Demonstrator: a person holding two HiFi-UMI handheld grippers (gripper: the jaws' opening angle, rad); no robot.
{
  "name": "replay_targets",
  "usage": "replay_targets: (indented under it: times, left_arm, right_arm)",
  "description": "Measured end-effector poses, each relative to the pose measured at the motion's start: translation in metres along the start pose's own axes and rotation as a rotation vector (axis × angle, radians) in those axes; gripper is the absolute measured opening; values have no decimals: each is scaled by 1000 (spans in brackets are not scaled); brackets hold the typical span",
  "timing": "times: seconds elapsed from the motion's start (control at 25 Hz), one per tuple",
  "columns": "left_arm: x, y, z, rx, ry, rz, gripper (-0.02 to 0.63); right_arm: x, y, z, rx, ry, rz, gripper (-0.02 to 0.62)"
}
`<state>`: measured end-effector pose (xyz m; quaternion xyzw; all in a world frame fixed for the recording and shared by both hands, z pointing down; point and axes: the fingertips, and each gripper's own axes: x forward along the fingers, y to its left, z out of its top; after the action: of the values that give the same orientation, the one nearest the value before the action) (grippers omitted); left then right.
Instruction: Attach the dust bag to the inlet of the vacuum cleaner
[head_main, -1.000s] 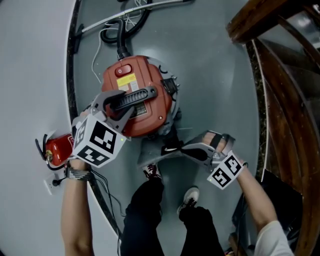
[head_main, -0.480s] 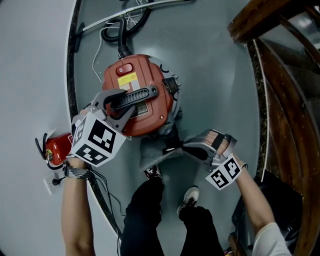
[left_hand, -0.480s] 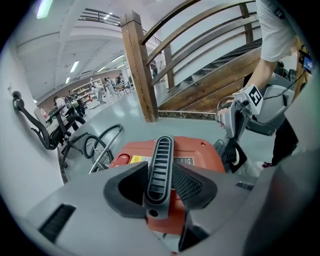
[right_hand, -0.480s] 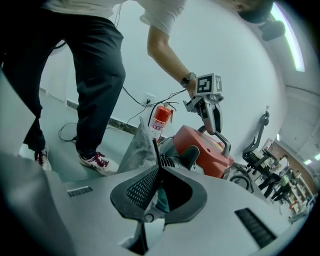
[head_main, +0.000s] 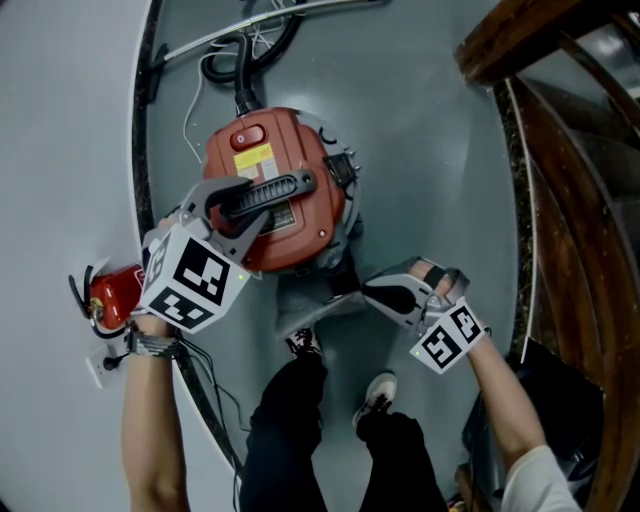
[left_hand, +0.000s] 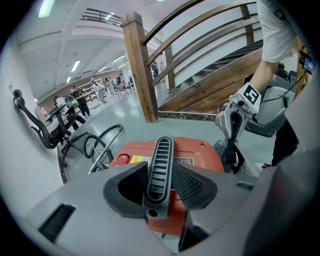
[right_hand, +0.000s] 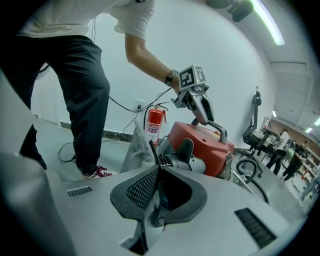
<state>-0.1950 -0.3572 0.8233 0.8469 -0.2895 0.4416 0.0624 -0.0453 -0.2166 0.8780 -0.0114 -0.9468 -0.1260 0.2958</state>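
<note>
The red vacuum cleaner (head_main: 275, 160) stands on the grey floor. My left gripper (head_main: 245, 207) is shut on its black ribbed handle (left_hand: 160, 167), one jaw on each side. The grey dust bag (head_main: 305, 305) hangs at the vacuum's near side, by its dark inlet (right_hand: 172, 161). My right gripper (head_main: 368, 292) is shut on the bag's edge; in the right gripper view grey fabric (right_hand: 136, 147) runs between the pads (right_hand: 142, 190), a little short of the inlet. The vacuum (right_hand: 207, 145) and my left gripper (right_hand: 196, 102) show beyond it.
A red fire extinguisher (head_main: 112, 298) stands by the white wall at the left. The hose and metal tube (head_main: 250, 40) lie beyond the vacuum. A wooden staircase (head_main: 570, 150) is at the right. The person's shoes (head_main: 378, 392) are just behind the bag.
My right gripper has rolled a little and edged with the bag toward the vacuum. My left gripper stays put on the handle.
</note>
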Motion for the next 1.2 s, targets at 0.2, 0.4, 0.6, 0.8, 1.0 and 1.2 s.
replay_targets:
  times: [0.2, 0.4, 0.6, 0.8, 1.0, 1.2]
  left_arm:
    - [-2, 2, 3, -2, -2, 1, 149]
    - [0, 0, 1, -6, -1, -5, 149]
    - [0, 0, 2, -6, 5, -10, 149]
    - [-2, 2, 3, -16, -2, 2, 150]
    - [-1, 3, 2, -30, -6, 11, 152]
    - [-1, 2, 3, -28, 1, 8, 152]
  right_arm:
    - [-1, -5, -3, 82, -15, -16, 40]
    - [-5, -3, -9, 100, -3, -44, 38]
    - [-7, 2, -12, -25, 42, -38, 38]
    - [-2, -5, -10, -75, 62, -6, 40]
    - [0, -4, -6, -33, 67, 30, 40]
    - [-7, -5, -2, 41, 28, 0, 40]
